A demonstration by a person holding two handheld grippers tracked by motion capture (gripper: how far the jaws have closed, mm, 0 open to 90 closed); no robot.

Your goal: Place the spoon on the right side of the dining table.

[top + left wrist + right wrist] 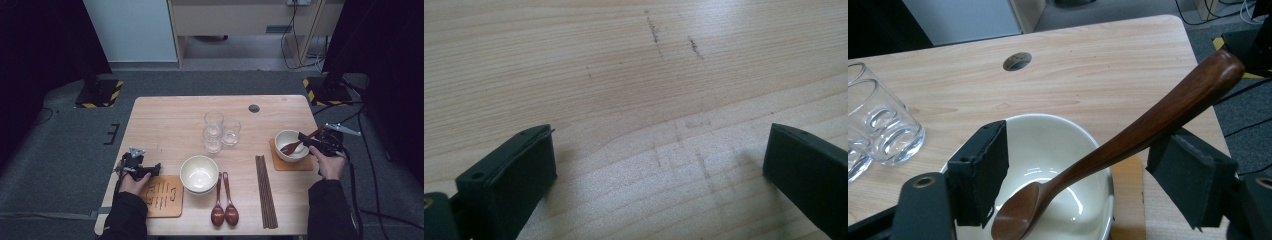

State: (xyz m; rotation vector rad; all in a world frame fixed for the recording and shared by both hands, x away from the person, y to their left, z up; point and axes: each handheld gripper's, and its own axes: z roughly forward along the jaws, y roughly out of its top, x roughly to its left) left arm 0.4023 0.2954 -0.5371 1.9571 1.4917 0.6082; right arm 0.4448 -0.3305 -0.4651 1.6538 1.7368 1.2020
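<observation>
Releasing brown wooden spoon (1108, 155) into cream ceramic bowl (1048, 145), right gripper (1088, 190) jaws wide, left gripper (659, 170) wide w/ nothing; handle could snag on withdrawal, tipping bowl.

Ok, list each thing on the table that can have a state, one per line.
Right gripper: jaws open, either side of the spoon's handle, pads clear of it.
Left gripper: jaws open over bare table.
Spoon in bowl: leaning on the rim, head inside.
Bowl on coaster: upright, no food.
Stacked bowls: upright, top one empty.
Glasses: upright, empty.
Two spoons: lying flat.
Chopsticks: lying flat, bunched.
</observation>
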